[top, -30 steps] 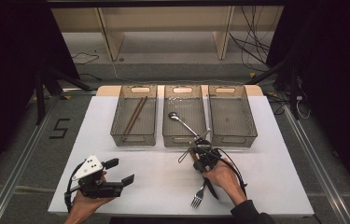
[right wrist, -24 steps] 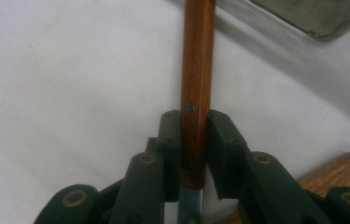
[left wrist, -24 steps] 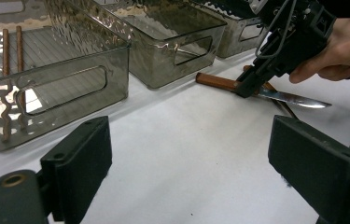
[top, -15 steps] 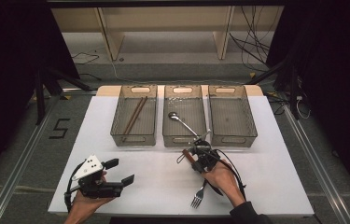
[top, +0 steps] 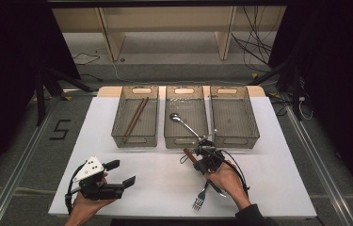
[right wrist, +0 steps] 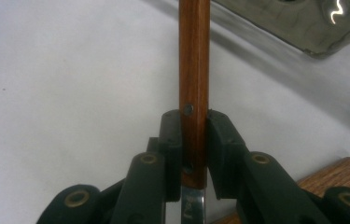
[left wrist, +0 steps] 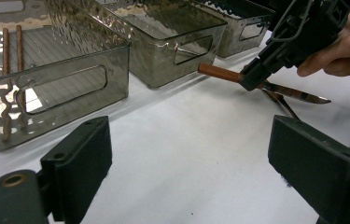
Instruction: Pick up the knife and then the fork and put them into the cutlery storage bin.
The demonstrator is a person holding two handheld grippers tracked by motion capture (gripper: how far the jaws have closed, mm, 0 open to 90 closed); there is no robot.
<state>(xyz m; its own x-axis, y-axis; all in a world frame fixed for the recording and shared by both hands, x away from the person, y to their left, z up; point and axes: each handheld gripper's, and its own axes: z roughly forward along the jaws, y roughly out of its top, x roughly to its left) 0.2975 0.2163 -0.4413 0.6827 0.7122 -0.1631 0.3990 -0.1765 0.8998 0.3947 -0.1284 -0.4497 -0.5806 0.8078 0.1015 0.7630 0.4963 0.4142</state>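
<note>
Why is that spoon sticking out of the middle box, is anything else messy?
The spoon lies slanted in the middle bin, its handle poking over the front rim. A fork lies loose on the table. The right gripper clamps a wooden-handled knife. Nothing is spilled or broken.

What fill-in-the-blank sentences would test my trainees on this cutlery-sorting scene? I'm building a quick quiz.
1. The right claw is shut on a knife by its ____ handle.
2. The left bin holds a pair of ____.
3. A spoon lies in the ____ bin.
4. On the table beside the person's right hand lies a ____.

Missing words: wooden; chopsticks; middle; fork
</note>
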